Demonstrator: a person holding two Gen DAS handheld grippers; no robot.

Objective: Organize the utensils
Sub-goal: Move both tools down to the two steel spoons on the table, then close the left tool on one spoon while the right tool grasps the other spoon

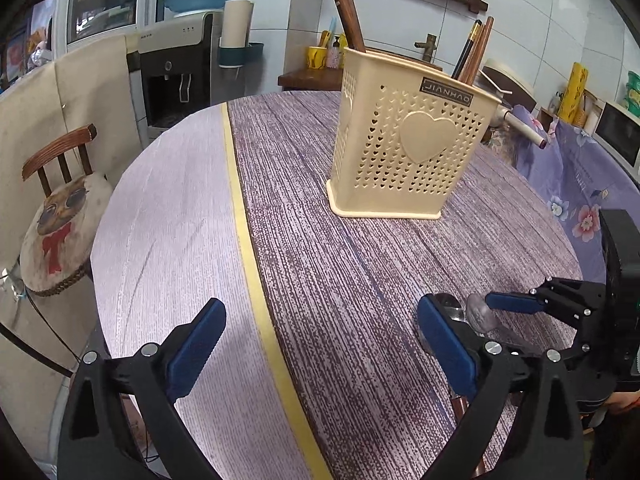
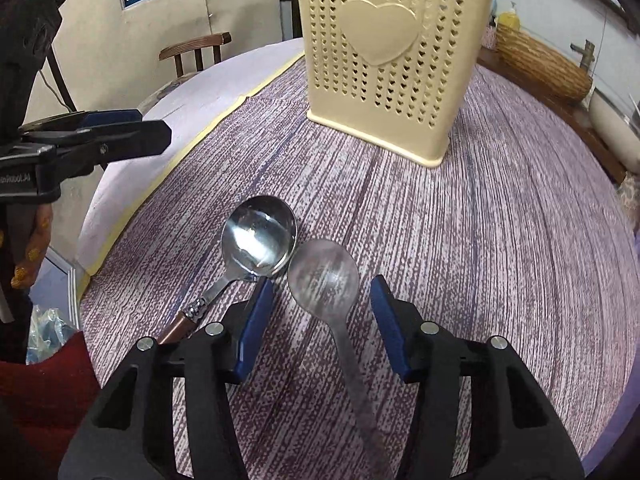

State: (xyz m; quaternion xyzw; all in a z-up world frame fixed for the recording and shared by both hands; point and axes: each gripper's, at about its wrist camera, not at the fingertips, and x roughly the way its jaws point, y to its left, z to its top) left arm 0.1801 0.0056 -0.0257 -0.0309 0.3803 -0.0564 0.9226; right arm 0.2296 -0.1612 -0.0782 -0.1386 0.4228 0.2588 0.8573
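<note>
A cream perforated utensil holder (image 1: 408,148) with a heart stands on the round table (image 1: 320,280) and holds several chopsticks (image 1: 472,52); it also shows in the right wrist view (image 2: 396,56). Two spoons lie side by side: a shiny one with a brown handle (image 2: 258,240) and a dull grey one (image 2: 324,276). My right gripper (image 2: 322,320) is open, low over the table, with the grey spoon's handle between its fingers. My left gripper (image 1: 320,340) is open and empty, to the left of the spoons.
A yellow tape strip (image 1: 248,240) runs across the table's cloth. A wooden chair (image 1: 60,208) with a cushion stands at the left. A water dispenser (image 1: 176,64) is behind the table. A flowered cloth (image 1: 568,184) lies at the right edge.
</note>
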